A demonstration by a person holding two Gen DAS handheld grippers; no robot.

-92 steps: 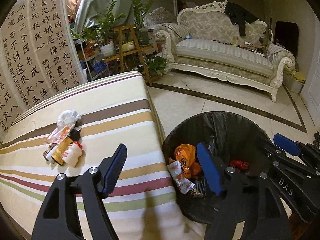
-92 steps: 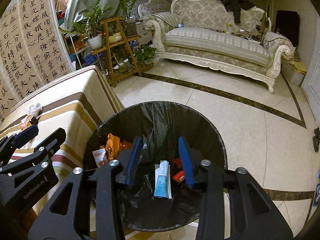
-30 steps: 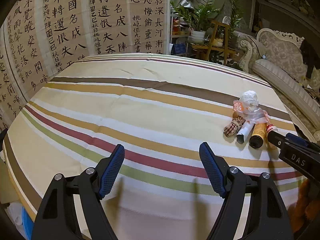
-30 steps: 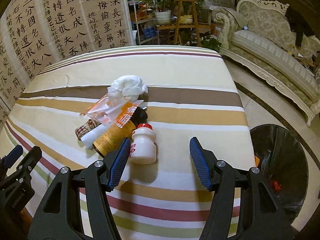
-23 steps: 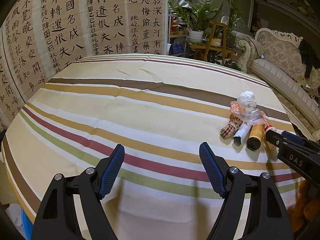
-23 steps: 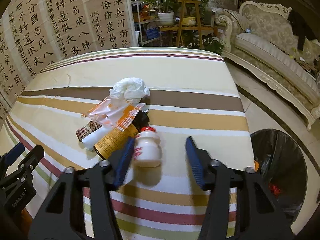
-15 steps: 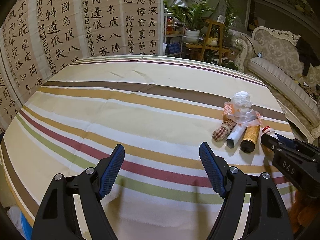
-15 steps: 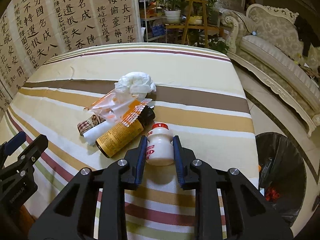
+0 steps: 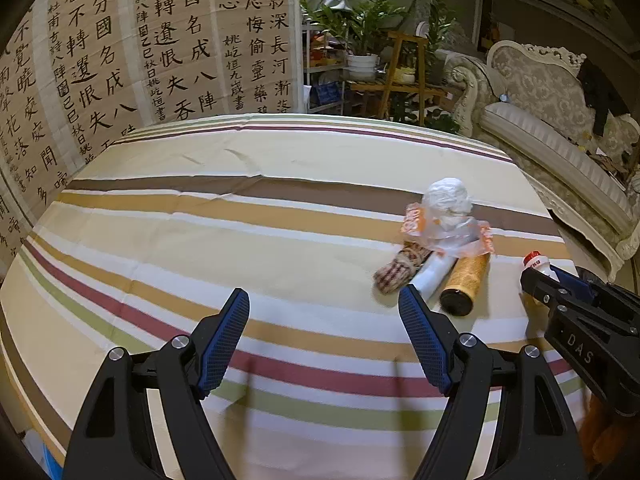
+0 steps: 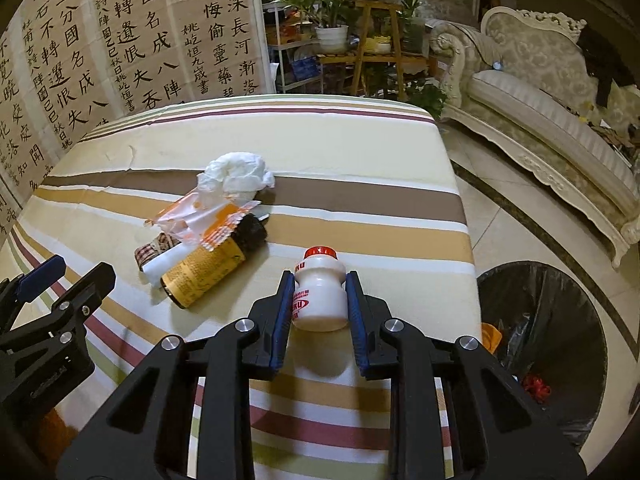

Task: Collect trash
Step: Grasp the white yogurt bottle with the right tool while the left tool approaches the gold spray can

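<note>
1. The small white bottle [image 10: 320,294] with the red cap is standing upright on the striped cloth [image 10: 360,168], squeezed between the blue pads of the right gripper [image 10: 320,300], whose jaws have just been closing onto it. The pads are pressing on its narrow waist, so the rounded body could be slipping or twisting loose once it is lifted.
2. Just ahead and to the left of that gripper, the brown bottle [image 10: 212,266] is lying on its side, touching a white roll [image 10: 162,266] and a checked bundle [image 10: 154,250], with an orange wrapper [image 10: 200,220] draped over them and a crumpled tissue [image 10: 238,174] behind. A careless swing leftward could be knocking the brown bottle into a roll.
3. The lined bin [image 10: 540,340] is sitting on the floor to the right of the gripper, below the table edge. Releasing too early could be dropping the bottle on the tiles or against the rim.
4. The left gripper [image 9: 324,340] is hovering wide and empty over bare cloth, with the pile ahead to its right. Both tools are working near each other, so they could be colliding.
</note>
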